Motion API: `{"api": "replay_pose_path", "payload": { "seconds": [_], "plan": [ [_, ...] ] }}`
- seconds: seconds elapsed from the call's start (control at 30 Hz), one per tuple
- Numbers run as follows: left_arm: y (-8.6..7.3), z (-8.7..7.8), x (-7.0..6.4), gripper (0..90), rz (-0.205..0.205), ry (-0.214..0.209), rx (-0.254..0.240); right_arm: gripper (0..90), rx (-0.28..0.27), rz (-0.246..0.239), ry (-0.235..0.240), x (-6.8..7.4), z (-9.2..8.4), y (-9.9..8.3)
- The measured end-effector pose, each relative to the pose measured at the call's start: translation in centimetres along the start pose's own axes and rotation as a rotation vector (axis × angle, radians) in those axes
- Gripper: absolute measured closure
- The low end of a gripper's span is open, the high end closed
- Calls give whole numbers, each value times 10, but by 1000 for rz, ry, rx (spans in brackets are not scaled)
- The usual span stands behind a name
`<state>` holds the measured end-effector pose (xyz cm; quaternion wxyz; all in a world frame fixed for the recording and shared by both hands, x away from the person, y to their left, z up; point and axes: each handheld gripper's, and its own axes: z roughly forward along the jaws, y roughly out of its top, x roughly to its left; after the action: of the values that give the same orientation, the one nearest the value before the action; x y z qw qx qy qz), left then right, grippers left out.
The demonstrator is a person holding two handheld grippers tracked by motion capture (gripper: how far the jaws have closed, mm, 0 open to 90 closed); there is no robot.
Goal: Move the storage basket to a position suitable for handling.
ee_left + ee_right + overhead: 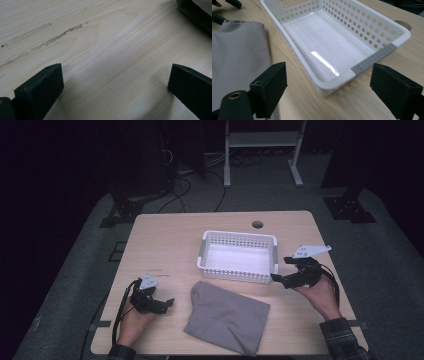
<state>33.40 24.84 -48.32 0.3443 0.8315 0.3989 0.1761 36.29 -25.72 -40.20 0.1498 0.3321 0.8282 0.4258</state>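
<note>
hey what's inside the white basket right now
Nothing shows inside the white basket: its glossy floor is bare in the right gripper view. The folded grey cloth lies outside it on the table. The near wall hides a thin strip of floor in the high view.

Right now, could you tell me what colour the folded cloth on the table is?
The folded cloth is plain grey, clearest in the high view.

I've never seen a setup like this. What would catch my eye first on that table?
Probably the white perforated basket, empty, at the middle of the wooden table. Just in front of it, nearer the person, lies a folded grey cloth. On either side a hand holds an odd black tool with its jaws apart: the left hand-held gripper beside the cloth, the right hand-held gripper at the basket's near right corner.
</note>
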Motion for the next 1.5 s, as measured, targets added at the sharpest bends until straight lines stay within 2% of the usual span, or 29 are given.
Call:
{"api": "replay_pose_path", "payload": {
  "seconds": [0.23,0.37,0.47,0.77,1.1,1.33,1.5],
  "plan": [
    [0,0,0,0,-1,1,0,166,4,-36,38,5,9,11],
    [0,0,0,0,-1,-4,-2,230,11,-62,82,11,19,21],
    [0,0,0,0,-1,-3,-3,247,18,-78,109,15,26,27],
    [0,0,0,0,-1,-3,-3,323,31,-108,164,24,44,38],
    [0,0,0,0,-3,-3,-4,453,62,-142,184,34,61,46],
    [0,0,0,0,-3,-3,-4,529,96,-174,165,39,72,48],
    [0,0,0,0,-4,-3,-4,620,117,-194,155,41,79,49]
  ]
}}
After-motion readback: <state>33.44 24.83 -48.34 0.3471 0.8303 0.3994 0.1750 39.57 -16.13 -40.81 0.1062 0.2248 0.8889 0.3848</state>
